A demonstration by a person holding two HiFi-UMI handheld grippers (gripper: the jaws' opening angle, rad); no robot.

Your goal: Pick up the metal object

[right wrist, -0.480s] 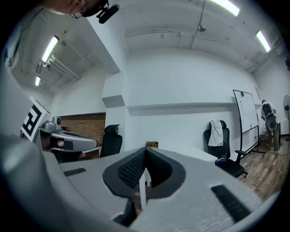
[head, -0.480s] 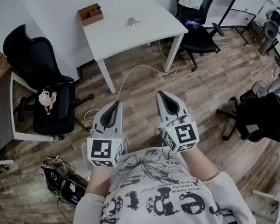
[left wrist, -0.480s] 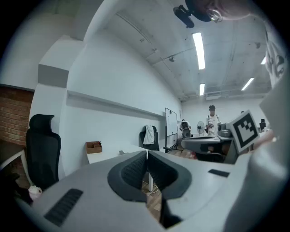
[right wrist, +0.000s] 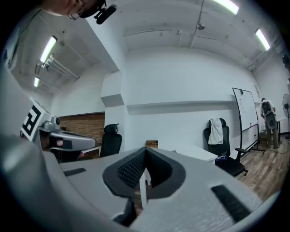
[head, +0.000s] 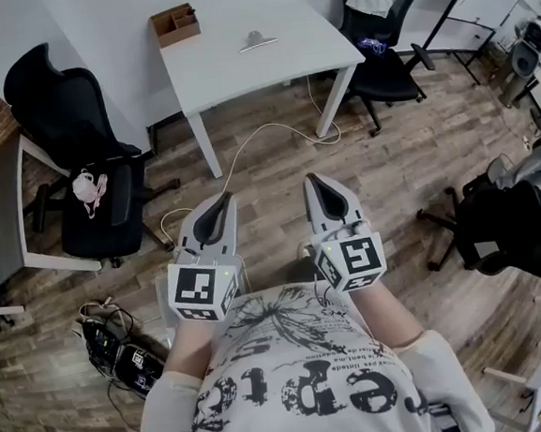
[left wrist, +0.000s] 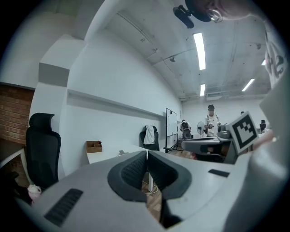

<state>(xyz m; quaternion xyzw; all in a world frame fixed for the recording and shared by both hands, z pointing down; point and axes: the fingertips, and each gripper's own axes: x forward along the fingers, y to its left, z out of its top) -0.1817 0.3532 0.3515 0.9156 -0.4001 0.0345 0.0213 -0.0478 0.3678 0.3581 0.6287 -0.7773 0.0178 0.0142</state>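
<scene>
A small grey metal object lies on the white table at the far side of the room, and shows faintly as a small shape on the tabletop in the left gripper view. My left gripper and right gripper are held side by side close to my chest, well short of the table. Both have their jaws pressed together with nothing between them. In the right gripper view the table stands ahead beyond the shut jaws.
A brown wooden box sits at the table's far left corner. Black office chairs stand at the left and behind the table at the right. A white cable trails over the wooden floor. Cables and boxes lie at my lower left.
</scene>
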